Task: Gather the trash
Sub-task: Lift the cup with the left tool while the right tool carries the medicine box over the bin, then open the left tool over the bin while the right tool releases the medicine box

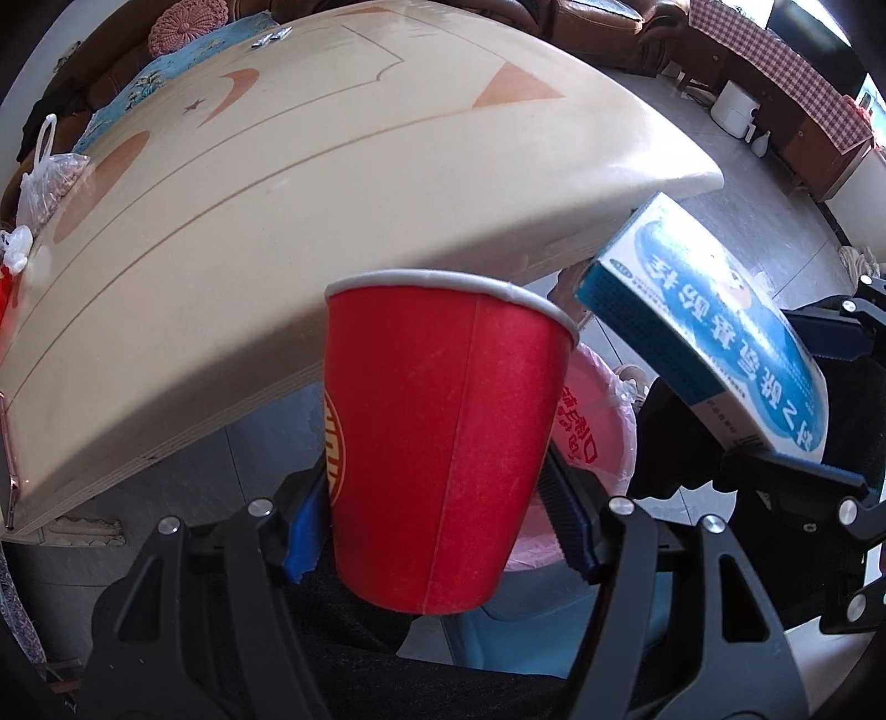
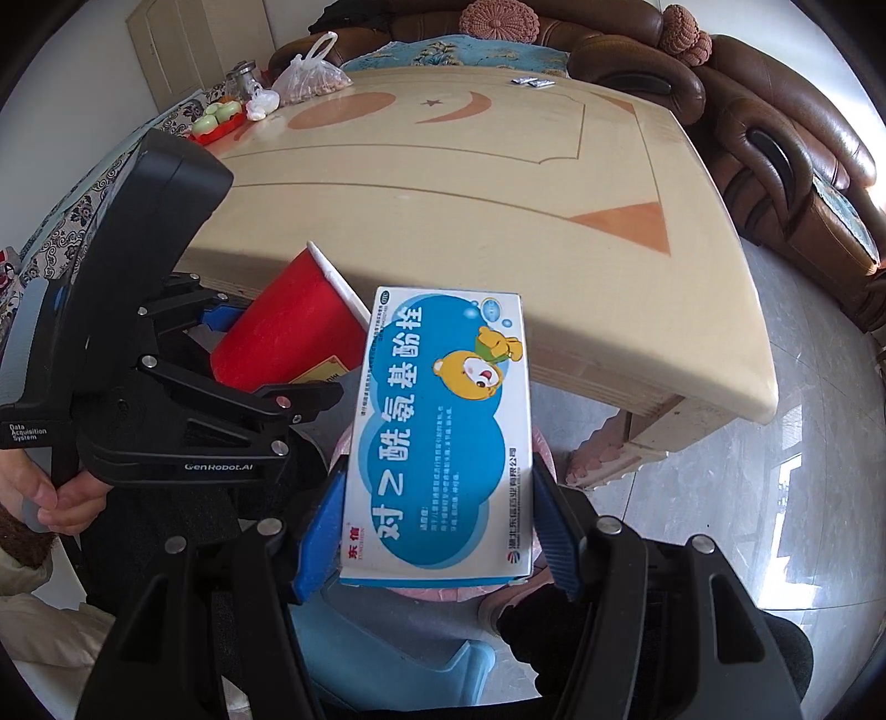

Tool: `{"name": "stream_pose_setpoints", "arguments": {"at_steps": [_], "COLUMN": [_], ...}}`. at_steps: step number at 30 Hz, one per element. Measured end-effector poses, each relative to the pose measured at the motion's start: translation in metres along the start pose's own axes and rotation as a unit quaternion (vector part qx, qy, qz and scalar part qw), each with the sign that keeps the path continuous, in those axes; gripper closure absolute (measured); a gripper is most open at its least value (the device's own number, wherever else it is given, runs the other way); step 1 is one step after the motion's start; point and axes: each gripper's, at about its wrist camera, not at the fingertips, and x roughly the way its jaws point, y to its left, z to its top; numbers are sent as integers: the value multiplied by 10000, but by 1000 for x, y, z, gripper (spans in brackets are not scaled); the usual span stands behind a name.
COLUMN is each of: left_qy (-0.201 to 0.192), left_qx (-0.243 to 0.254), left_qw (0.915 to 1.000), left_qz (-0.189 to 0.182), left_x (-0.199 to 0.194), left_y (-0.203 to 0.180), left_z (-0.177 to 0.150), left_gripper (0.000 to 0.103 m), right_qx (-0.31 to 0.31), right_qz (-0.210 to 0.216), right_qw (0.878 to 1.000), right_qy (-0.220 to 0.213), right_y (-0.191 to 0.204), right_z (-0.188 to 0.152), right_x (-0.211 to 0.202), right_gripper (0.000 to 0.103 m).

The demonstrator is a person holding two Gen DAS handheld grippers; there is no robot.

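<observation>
Pinched upright at lower centre in the left hand-held gripper point(image 1: 437, 520), the red cup point(image 1: 443, 432) is held just above the pink-lined bin point(image 1: 601, 421), beside the box point(image 2: 443, 443) clamped lengthwise in the right hand-held gripper point(image 2: 437, 531).

Big cream table point(image 2: 498, 232) with orange moon, star and triangle inlays. At its far-left corner: knotted clear plastic bag point(image 2: 310, 75) of brownish bits, small white bag point(image 2: 263, 105) just beside it, red tray point(image 2: 217, 124) with green pieces, glass jar point(image 2: 243, 77) behind. Two small silver packets point(image 2: 531, 82) near far edge. Brown leather sofa point(image 2: 786, 166) along the right, pink crochet cushions point(image 2: 501, 19) on top. Grey tiled floor point(image 2: 747, 498).
</observation>
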Motion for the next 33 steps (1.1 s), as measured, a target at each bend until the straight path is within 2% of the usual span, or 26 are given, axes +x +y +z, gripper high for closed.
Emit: {"name": "stream_pose_setpoints", "arguments": {"at_steps": [17,24,33], "left_qy": [1017,1410,1938], "left_qx": [147,223,26], "left_qw": [9946,9896,9803], "left_qz": [-159,-191,-391], "left_x": [100,129,174], "left_y": [-22,-28,-24], "left_z": [-19,-21,-19], "left_gripper": [37,37,37], "right_qx": [324,463,496], "right_qz": [102,161,206], "right_qw": [9961,9926,9865], "right_qy": [812,1113,1547], "right_y": [-23,-35,-42], "right_z": [-31,-42,-42], "right_x": [88,125,168], "right_gripper": [43,43,43]}}
